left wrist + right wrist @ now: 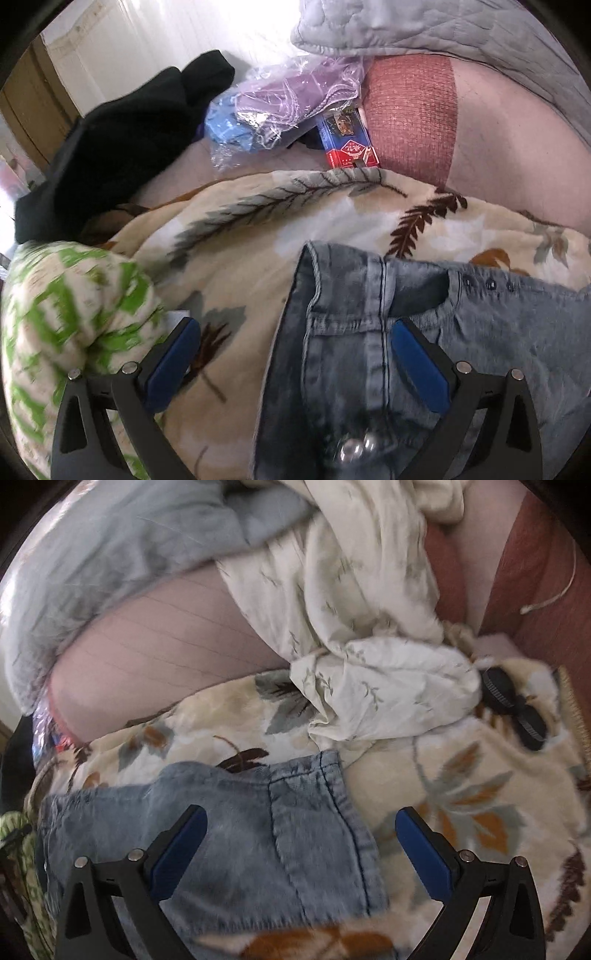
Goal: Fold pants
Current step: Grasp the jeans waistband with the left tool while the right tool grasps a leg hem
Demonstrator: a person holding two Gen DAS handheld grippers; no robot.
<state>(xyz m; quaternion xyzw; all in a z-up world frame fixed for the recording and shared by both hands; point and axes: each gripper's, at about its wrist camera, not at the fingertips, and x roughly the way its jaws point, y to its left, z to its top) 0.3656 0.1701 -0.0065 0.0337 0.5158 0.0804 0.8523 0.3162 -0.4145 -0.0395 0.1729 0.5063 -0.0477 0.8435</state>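
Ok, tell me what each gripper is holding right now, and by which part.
Nothing is held. The left gripper and the right gripper are both open above the jeans, with no denim pinched between the fingers.

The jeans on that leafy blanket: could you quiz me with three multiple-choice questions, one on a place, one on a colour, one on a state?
1. What do the jeans lie on?
A. a leaf-print blanket
B. a wooden floor
C. a glass table

2. What colour are the gripper pads?
A. red
B. blue
C. yellow

3. How is the right gripper?
A. shut on the jeans
B. shut on a sock
C. open

Answers: A, the blanket shows around the denim; B, the pads are blue; C, its fingers stand wide apart over the jeans' edge.
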